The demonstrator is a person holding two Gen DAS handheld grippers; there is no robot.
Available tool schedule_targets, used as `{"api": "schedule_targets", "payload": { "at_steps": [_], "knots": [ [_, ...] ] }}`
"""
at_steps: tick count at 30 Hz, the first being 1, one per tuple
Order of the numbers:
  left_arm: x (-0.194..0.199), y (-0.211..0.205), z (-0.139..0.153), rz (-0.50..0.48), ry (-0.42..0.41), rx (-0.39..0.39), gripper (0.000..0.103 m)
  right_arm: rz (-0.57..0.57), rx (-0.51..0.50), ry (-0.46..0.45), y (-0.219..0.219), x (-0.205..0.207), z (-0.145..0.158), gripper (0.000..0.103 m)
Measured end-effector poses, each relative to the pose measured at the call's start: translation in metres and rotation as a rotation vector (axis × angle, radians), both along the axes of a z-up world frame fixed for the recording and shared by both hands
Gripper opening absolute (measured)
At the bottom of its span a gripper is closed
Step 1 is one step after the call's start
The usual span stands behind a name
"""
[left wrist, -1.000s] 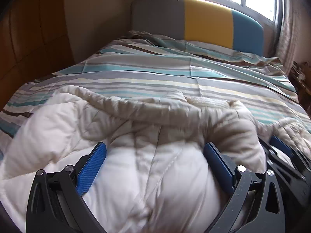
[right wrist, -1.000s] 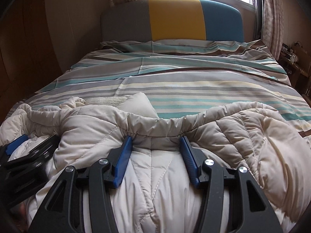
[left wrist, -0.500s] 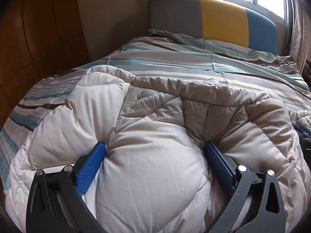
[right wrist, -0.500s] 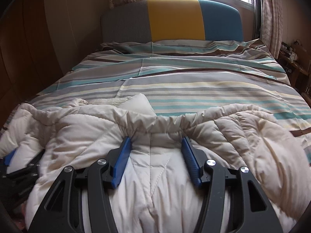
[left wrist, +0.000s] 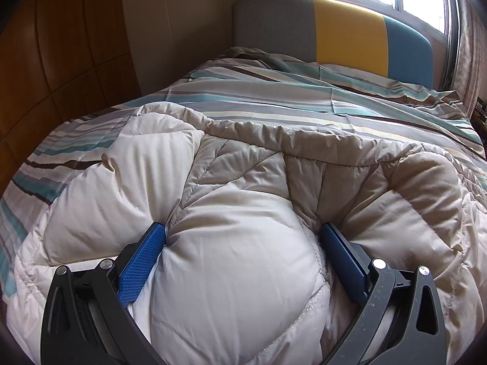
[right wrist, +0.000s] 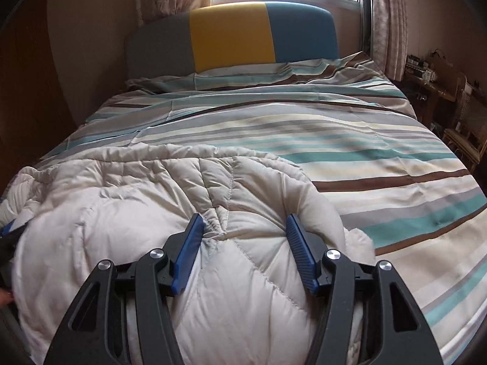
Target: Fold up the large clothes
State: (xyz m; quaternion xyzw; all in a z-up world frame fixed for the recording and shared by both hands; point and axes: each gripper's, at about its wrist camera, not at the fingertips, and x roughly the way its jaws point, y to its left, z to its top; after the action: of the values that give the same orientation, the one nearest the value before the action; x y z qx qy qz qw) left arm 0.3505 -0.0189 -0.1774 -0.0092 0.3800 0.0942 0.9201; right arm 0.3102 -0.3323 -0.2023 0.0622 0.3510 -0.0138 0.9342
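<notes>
One cream quilted puffer garment (left wrist: 243,200), thick and billowy, stitched in slanting seams, paler on some panels and more beige on others. Bunched in a heap at the near end of one bed (right wrist: 350,140) covered in teal, grey, brown and cream stripes. Stretched crosswise over the bed, long axis from side to side, with a gathered hem-like edge facing the one grey, yellow and blue headboard (right wrist: 231,36). Two grippers in all. Left gripper (left wrist: 243,240) clenched on a fat fold of the padding, both blue fingers (left wrist: 143,258) pressed into it. Right gripper (right wrist: 243,234) likewise grasping a bulge at the heap's right end, its fingers (right wrist: 301,252) having just been spreading a little yet still dug into the fabric. One window behind the headboard.
</notes>
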Motion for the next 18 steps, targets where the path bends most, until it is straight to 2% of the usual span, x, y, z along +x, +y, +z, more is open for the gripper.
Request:
{"api": "schedule_targets", "payload": {
  "at_steps": [7, 10, 14, 18],
  "knots": [
    [-0.001, 0.000, 0.006, -0.004, 0.024, -0.008, 0.100, -0.002, -0.025, 0.024, 0.003, 0.006, -0.001, 0.057],
    [-0.010, 0.009, 0.022, -0.042, 0.060, -0.044, 0.100, 0.011, -0.002, -0.019, 0.008, -0.010, 0.021, 0.058],
    [-0.038, 0.030, 0.049, -0.003, -0.040, -0.035, 0.100, 0.096, 0.069, -0.110, 0.036, -0.041, 0.050, 0.058],
    [-0.048, 0.050, 0.054, 0.083, -0.082, 0.063, 0.100, 0.224, 0.048, -0.139, 0.089, -0.043, 0.059, 0.061]
  ]
}}
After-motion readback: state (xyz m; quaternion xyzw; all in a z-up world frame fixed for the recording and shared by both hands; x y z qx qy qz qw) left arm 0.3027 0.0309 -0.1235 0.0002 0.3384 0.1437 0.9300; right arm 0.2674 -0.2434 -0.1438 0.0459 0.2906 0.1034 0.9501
